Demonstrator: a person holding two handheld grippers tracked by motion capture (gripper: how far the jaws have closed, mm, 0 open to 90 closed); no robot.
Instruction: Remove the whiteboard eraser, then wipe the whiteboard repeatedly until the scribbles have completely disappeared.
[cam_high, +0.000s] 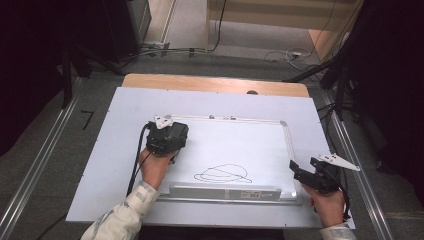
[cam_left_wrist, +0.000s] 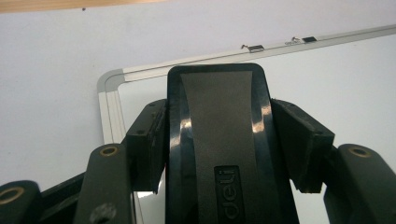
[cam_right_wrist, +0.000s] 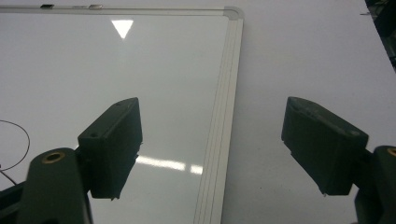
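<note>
Floor: we see grey carpet (cam_high: 60, 150) around the table, with pale wood flooring (cam_high: 280, 12) at the far end.
Table: we note a wooden top (cam_high: 200, 82) under a white sheet (cam_high: 125, 125).
Rails: metal tracks (cam_high: 37, 167) run along both sides of the table.
Cables: black and white leads (cam_high: 280, 52) lie on the floor beyond the table.
Stands: dark stand legs (cam_high: 330, 67) rise at the far right.
Light: we find the corners in deep shadow.

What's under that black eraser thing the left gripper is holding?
Under the eraser, clamped in the left gripper, lies the whiteboard. The patch beneath it is covered, so any marks there stay hidden. The scribble sits apart.
</note>
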